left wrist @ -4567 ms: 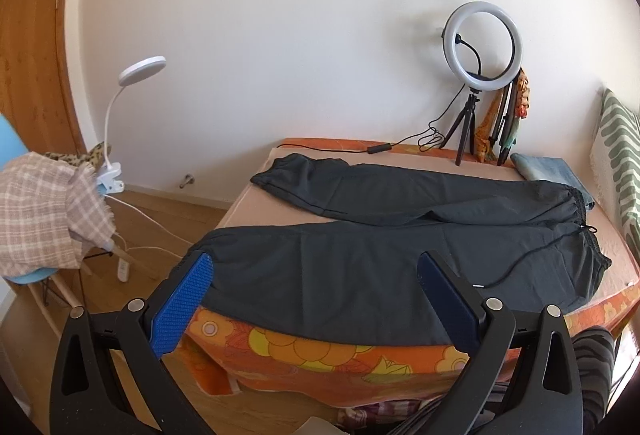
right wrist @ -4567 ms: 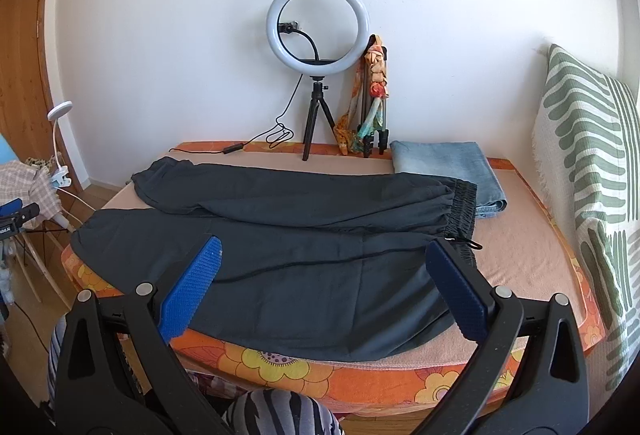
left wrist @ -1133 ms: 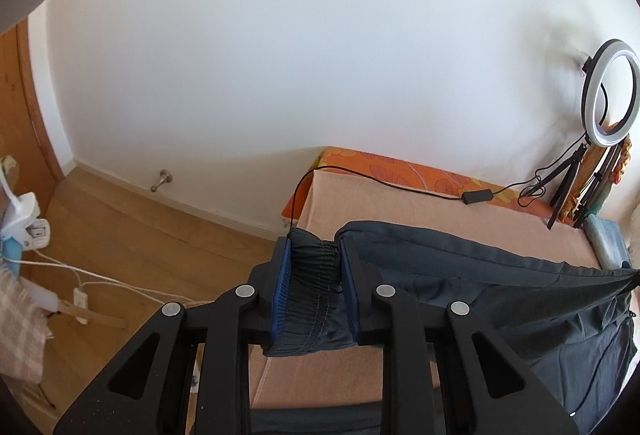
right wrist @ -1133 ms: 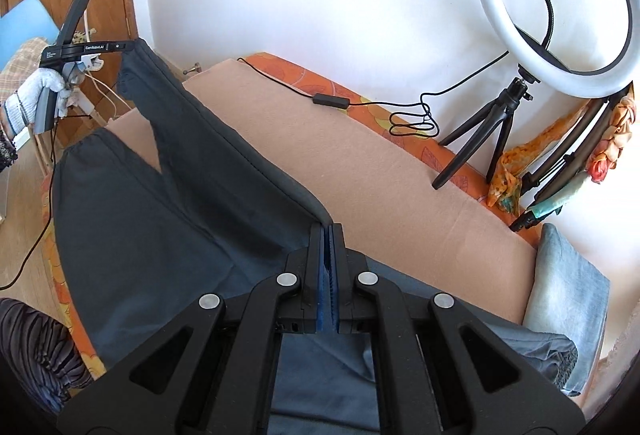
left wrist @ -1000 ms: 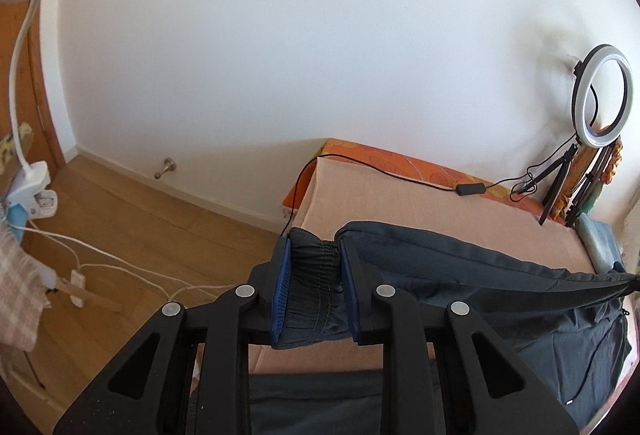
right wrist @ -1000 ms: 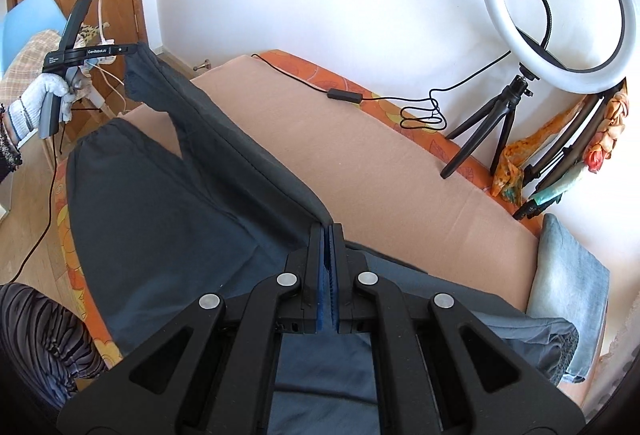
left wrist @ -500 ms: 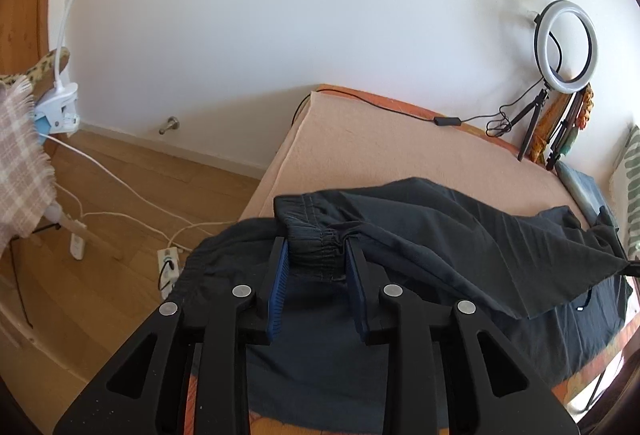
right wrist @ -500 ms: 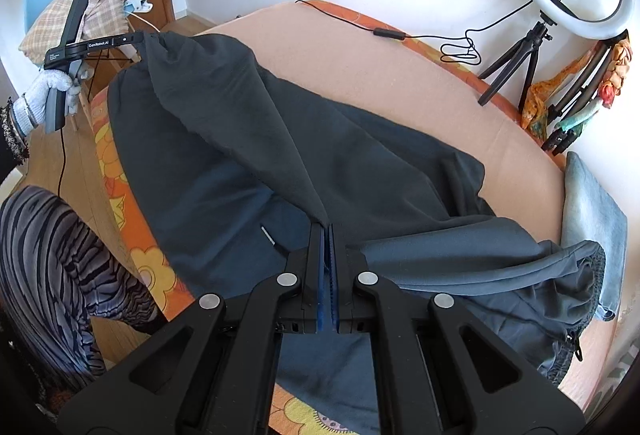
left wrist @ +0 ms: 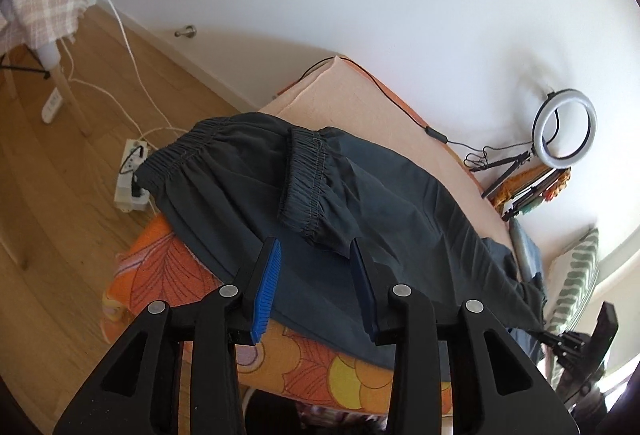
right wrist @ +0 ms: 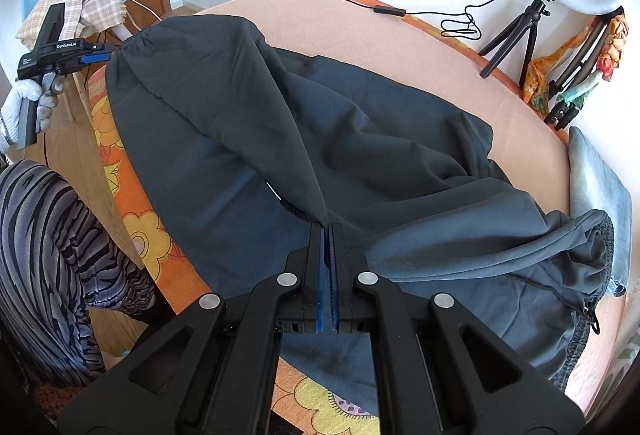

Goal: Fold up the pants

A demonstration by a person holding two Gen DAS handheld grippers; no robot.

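Left wrist view: pants [left wrist: 360, 203] spread dark across the bed [left wrist: 360, 103], one cuff [left wrist: 308, 179] dropped on top of the other leg, left tool [left wrist: 316, 263] just been opening, blue pads part open with the cuff free in front and nothing pinched; first fold, leg over leg, judged nearly laid. Right wrist view: right tool [right wrist: 329, 231] clamped tight on a pinch of cloth near the crotch, a grip barely seen from the left; next move likely release here, then cuffs squared before halving lengthwise.
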